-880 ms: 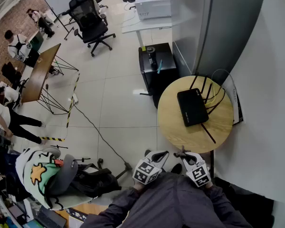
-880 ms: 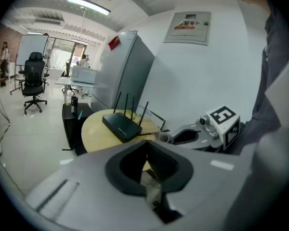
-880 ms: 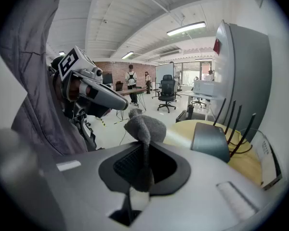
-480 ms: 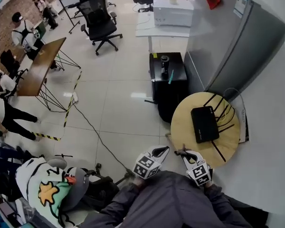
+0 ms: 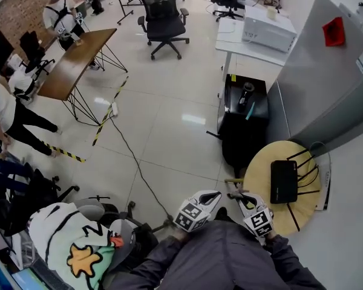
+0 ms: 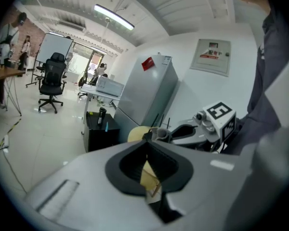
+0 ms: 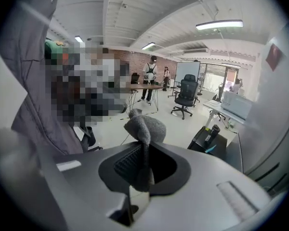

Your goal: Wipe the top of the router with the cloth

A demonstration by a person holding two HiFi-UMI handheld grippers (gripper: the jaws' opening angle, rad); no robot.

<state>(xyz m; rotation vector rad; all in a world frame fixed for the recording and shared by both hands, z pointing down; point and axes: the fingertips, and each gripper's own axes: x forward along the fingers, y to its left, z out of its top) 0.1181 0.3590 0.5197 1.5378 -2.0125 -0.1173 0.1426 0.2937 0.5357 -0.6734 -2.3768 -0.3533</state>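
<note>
My right tool (image 7: 143, 165) was clamped on the grey cloth (image 7: 147, 126), which stood up past its tips. My left tool (image 6: 147, 165) was closed and empty. Both were held near my body, apart from the black router (image 5: 283, 181) lying on the round bench (image 5: 257, 177).
</note>
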